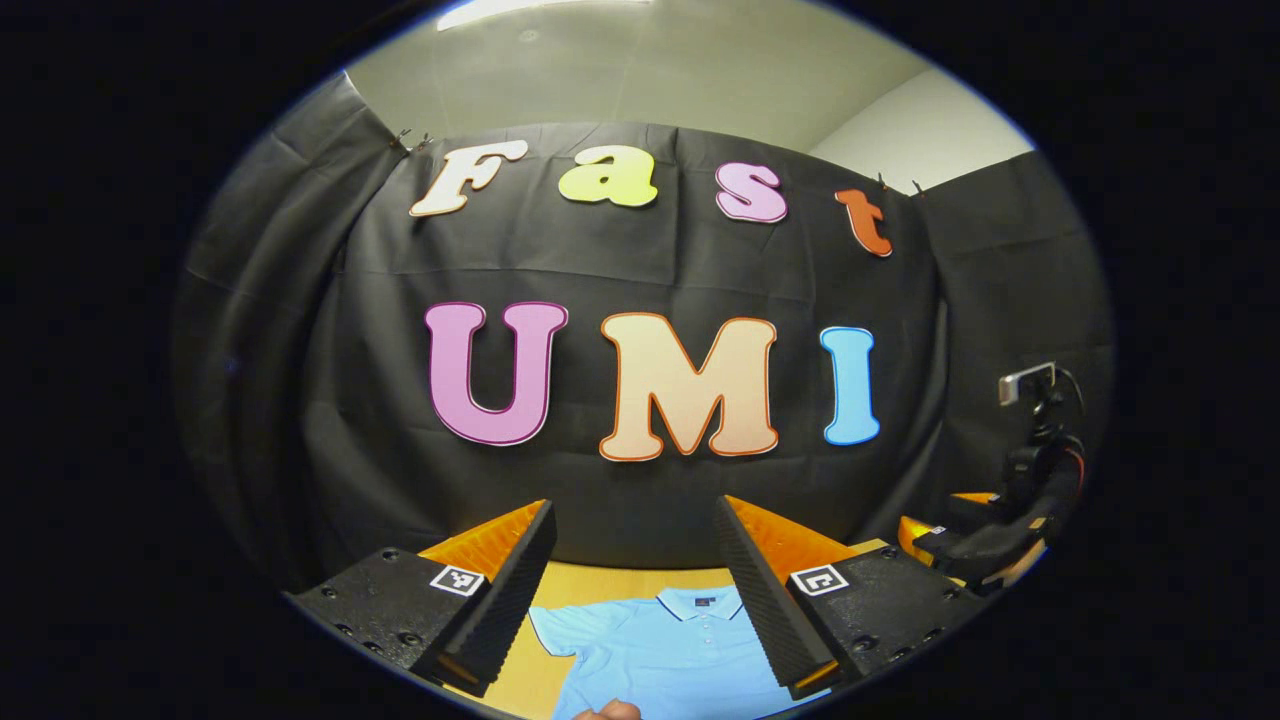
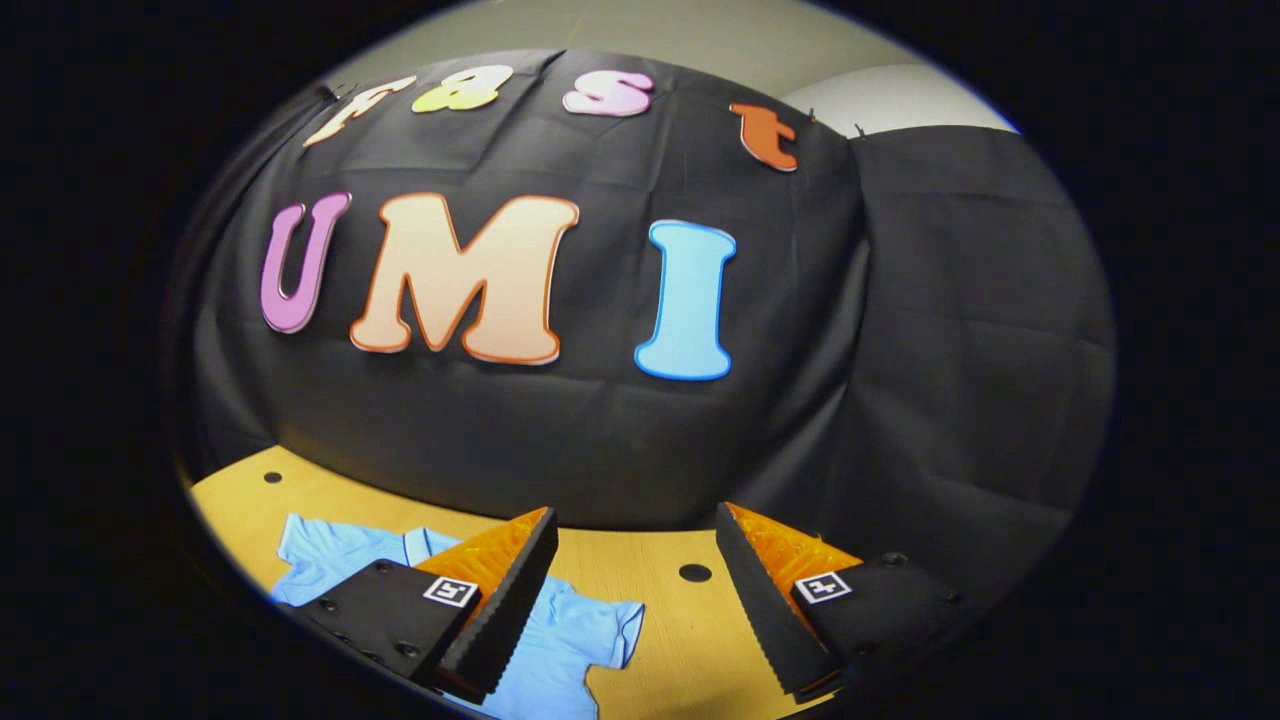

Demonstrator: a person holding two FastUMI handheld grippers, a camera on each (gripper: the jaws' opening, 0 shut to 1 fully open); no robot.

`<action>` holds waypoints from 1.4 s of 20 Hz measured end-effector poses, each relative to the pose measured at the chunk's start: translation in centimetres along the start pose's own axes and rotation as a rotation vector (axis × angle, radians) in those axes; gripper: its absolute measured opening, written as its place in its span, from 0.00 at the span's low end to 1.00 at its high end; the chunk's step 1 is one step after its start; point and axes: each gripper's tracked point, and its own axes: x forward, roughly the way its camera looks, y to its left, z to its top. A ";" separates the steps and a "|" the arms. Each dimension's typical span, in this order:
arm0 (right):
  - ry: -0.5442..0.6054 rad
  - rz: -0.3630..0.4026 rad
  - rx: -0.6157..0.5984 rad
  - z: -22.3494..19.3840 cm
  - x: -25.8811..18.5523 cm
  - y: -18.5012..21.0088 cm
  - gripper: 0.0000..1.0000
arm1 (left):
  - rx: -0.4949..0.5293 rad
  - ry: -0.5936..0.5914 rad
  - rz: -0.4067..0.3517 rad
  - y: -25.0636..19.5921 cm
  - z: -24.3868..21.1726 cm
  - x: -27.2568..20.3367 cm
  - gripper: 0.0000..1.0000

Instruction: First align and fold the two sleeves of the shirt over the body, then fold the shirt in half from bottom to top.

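Both grippers, left gripper (image 1: 633, 590) and right gripper (image 2: 636, 600), hang wide open above the flat blue shirt (image 1: 660, 650), collar pointing away.

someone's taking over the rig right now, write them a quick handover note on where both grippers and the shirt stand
Left gripper: open, holding nothing, raised above the collar end of the shirt.
Right gripper: open, holding nothing, raised above the table beside the shirt's sleeve.
The light blue short-sleeved polo shirt lies flat, front up, on the light wooden table, collar toward the booth wall. Both sleeves are spread out to the sides.
Done: nothing folded yet.
Left: fold both sleeves over the body, then fold the shirt in half from bottom to top.
A bit of a hand shows at the near edge of the left gripper view.
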 end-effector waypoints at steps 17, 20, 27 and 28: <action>0.399 -0.063 -0.032 -18.4 9.8 0.5 0.99 | -0.015 0.122 0.039 4.6 -4.5 2.2 0.95; 0.472 -0.071 -0.023 -21.6 10.5 0.4 1.00 | -0.008 0.131 0.039 4.7 -4.9 2.6 0.95; 0.625 -0.063 0.090 -26.5 10.8 0.8 1.00 | -0.003 0.154 0.022 4.2 -5.7 3.4 0.95; 0.639 -0.063 0.100 -26.9 10.8 0.9 1.00 | -0.002 0.158 0.022 4.2 -5.9 3.5 0.95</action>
